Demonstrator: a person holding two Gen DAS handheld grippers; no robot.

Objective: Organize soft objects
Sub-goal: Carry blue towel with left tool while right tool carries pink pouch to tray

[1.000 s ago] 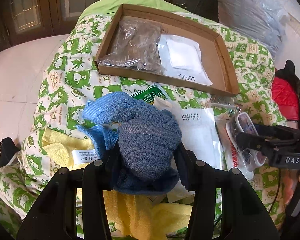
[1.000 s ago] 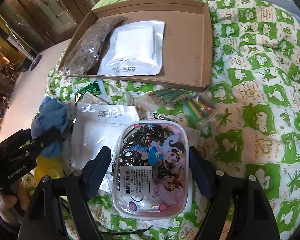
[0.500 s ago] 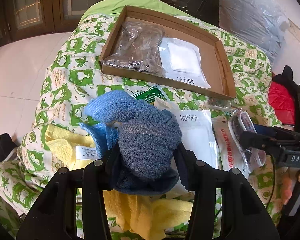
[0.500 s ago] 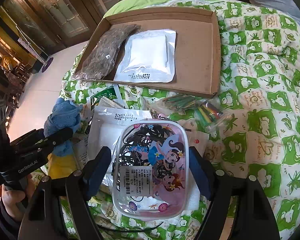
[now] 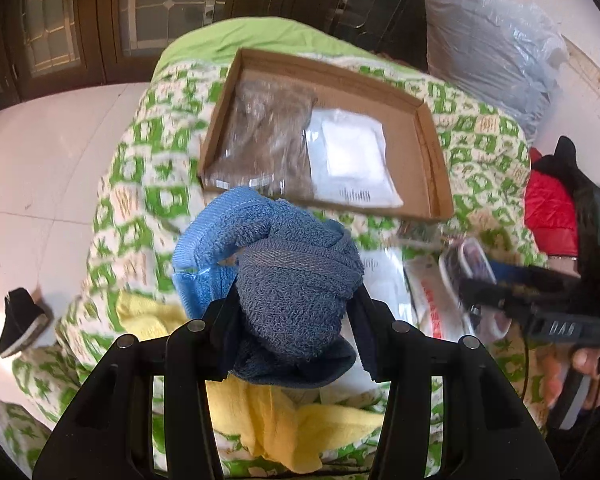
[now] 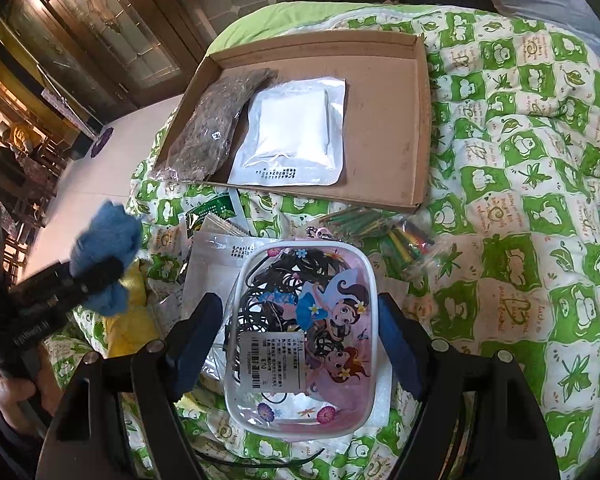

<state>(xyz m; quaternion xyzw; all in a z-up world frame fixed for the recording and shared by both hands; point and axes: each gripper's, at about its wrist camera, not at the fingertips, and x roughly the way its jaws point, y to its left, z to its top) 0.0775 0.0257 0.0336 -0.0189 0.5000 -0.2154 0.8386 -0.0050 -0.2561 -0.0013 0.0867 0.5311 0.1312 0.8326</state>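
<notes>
Left gripper (image 5: 296, 320) clamped on the blue towel (image 5: 292, 280), held above the yellow cloth (image 5: 292, 420) at 6 o'clock. Right gripper (image 6: 300, 332) clamped on the cartoon pouch (image 6: 304, 340) over the green quilt (image 6: 540, 200). Cardboard tray (image 6: 384, 128) at 12 o'clock holds a white packet (image 6: 296, 128) and a grey bag (image 6: 216, 128).

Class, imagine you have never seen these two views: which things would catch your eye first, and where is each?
A bunched blue towel fills the left gripper, clamped between its jaws above a yellow cloth. A pink cartoon pouch sits in the right gripper. Beyond both, a cardboard tray lies on the green-patterned quilt.
</notes>
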